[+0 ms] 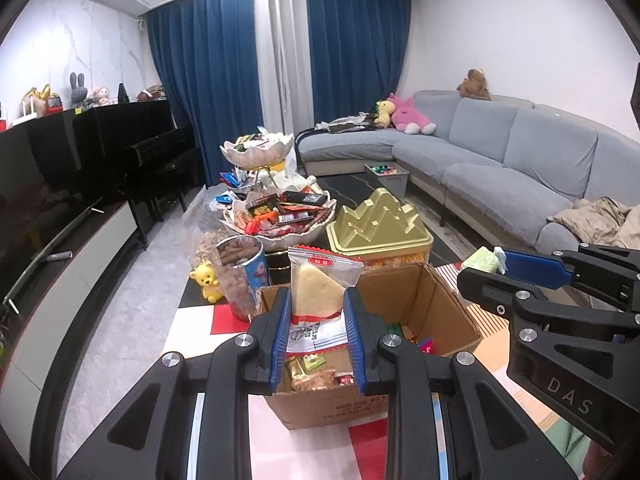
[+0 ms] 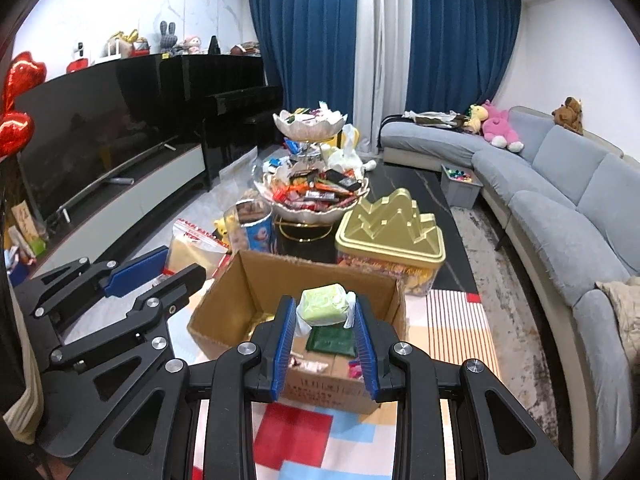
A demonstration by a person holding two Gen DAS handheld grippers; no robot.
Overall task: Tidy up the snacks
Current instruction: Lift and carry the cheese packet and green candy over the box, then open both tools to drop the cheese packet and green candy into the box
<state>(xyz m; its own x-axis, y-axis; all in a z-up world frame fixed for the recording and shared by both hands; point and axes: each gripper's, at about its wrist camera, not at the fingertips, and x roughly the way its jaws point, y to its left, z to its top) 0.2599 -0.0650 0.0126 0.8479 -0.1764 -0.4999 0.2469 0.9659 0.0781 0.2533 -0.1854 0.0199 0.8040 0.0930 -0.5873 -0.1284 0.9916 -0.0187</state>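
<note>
A: Item one, far left of your reach: left gripper [image 1: 316,320], jaws pinching a clear packet with a pale wedge-shaped snack [image 1: 318,294] inside. You hold it upright above the open cardboard box [image 1: 436,304], gripped low on the packet, with the red-sealed top standing free above the pads.

B: Risk on that one?

A: The film looks slick and the top heavy. If you swing fast, I judge it could pivot or slide out and drop back into the box, or clip the cylindrical snack tube [image 1: 244,276] that stands just left of the box.

B: Next item.

A: Two-tier scalloped snack stand [image 2: 316,196], behind the box on the dark table [image 2: 404,184]. Both tiers are heaped already. Anything laid on top may slide off the pile or push other wrappers over the rim.

B: And to the right?

A: Gold mountain-lidded tin [image 2: 390,232], just beside the stand, touching the box's far corner. Watch it on the way across.

B: Last?

A: Right gripper [image 2: 326,320], jaws pinching a pale green wrapped snack [image 2: 324,304], also above the box. It sits at the tips; soft wrapping could squeeze out. Your grippers are near each other, so crossing paths may knock them together.
</note>
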